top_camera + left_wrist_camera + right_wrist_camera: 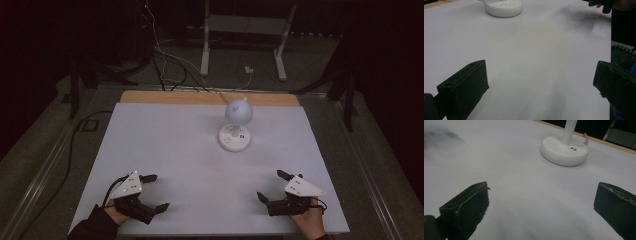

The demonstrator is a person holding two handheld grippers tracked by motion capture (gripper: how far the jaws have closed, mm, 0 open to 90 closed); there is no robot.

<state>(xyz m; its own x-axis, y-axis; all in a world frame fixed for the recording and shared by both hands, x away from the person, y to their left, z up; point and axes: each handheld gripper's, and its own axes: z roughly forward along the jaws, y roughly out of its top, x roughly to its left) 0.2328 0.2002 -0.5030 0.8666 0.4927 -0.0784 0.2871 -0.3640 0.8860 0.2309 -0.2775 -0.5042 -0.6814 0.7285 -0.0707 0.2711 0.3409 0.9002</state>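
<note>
A small white desk lamp (237, 114) with a round base (234, 137) and a globe-shaped head stands on the white table top (190, 155), right of centre toward the back. Its base (503, 7) sits far ahead in the left gripper view, and the base (564, 150) with a blue light and stem shows in the right gripper view. My left gripper (155, 192) rests near the front left edge, jaws wide apart and empty. My right gripper (272, 185) rests near the front right edge, also open with nothing between its jaws. Both are well short of the lamp.
A cable runs from the lamp off the back edge over a wooden strip (165, 97). Beyond the table stand a white frame's legs (205, 45) and loose cables on the floor. The other hand's gripper (604, 5) shows at the top right of the left gripper view.
</note>
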